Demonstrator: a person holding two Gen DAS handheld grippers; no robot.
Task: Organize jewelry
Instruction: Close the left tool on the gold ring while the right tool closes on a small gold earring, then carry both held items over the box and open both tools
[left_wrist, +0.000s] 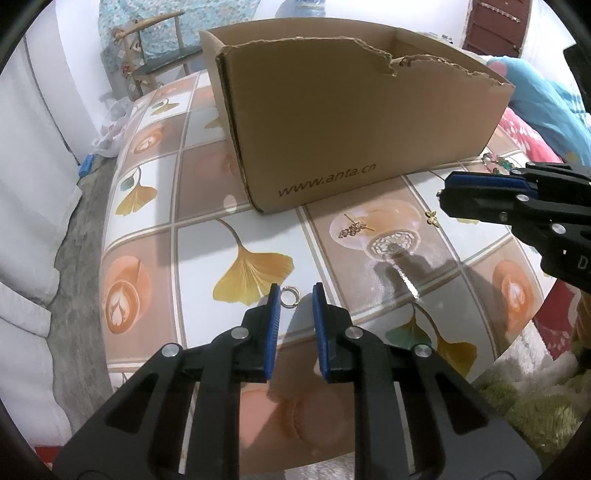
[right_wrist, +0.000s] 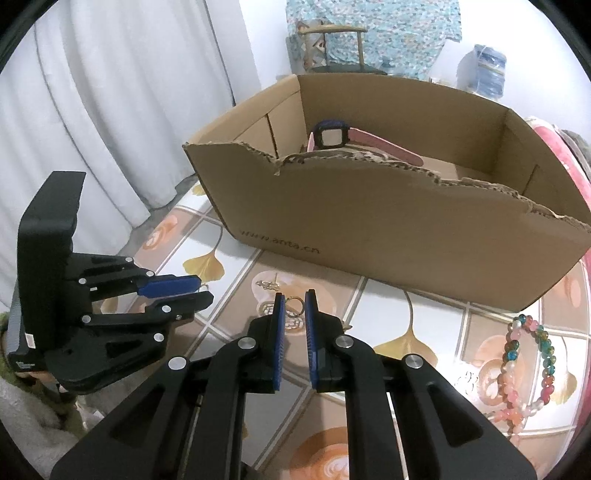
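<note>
Small ring (left_wrist: 290, 295) on table, between left jaws.

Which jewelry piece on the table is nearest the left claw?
The plain ring, at the tips of the left claw; the cluster charm and round pendant lie farther off, toward the cardboard box.

The box (right_wrist: 388, 236) stands on the table (left_wrist: 207, 251) with a watch (right_wrist: 332, 138) in it; a ring (left_wrist: 290, 296) and bracelet (right_wrist: 524, 369) lie before it
</note>
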